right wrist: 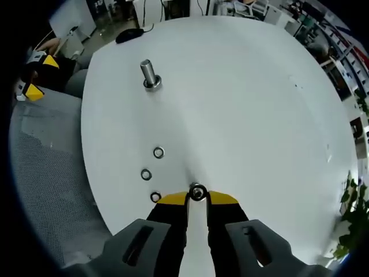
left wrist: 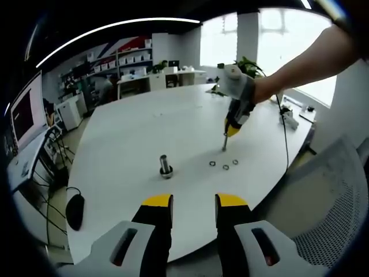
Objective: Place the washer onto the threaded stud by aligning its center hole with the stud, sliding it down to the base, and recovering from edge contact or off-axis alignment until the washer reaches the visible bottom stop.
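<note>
The right gripper [right wrist: 198, 198], at lower centre, pinches a small silver metal ring washer [right wrist: 198, 192] by its rim between nearly closed jaws. Thin, rigid and slippery, it is best held edgewise. The grey threaded steel stud [right wrist: 149, 74] stands upper left. The left gripper [left wrist: 194, 203] is open, empty.

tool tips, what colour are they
Yellow, over black jaws; clearest on the left tool in the left gripper view.

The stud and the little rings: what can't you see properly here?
- Stud threads: too small in both views.
- Washer hole: right gripper view, partly hidden by the right gripper's tips.
- Three loose washers: left gripper view, too small to compare.
- Left gripper: cut off by the bottom edge.
</note>
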`<action>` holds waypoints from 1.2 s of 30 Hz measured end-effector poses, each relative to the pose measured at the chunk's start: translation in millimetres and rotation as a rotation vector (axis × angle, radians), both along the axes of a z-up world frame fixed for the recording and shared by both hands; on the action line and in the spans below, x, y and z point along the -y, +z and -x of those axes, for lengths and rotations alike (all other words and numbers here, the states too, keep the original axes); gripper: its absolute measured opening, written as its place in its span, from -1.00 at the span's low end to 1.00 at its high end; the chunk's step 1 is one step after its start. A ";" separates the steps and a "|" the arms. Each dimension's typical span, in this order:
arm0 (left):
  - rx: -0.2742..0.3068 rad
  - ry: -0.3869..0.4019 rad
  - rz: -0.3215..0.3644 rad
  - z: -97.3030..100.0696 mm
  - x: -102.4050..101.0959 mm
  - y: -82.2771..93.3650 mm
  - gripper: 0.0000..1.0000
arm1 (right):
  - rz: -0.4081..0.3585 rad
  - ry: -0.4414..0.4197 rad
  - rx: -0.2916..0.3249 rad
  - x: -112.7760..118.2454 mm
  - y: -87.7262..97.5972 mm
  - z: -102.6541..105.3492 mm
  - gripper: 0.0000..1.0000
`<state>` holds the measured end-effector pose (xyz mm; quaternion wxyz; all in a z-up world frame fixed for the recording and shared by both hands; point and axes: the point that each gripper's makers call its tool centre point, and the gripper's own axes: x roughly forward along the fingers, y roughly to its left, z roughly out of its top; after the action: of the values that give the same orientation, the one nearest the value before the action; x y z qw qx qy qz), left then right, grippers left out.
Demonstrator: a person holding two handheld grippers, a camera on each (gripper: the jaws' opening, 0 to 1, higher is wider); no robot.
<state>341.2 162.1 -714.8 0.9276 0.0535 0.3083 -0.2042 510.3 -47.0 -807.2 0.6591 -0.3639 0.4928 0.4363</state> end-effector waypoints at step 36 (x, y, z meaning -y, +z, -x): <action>-0.023 -0.003 -0.012 -0.1 0.1 -4.8 -0.46 | 0.052 -0.012 -0.060 10.7 -54.1 10.0 -0.73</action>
<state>341.3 162.0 -719.6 0.9234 0.0571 0.3199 -0.2045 500.4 -57.7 -861.3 0.6370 -0.3648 0.5255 0.4301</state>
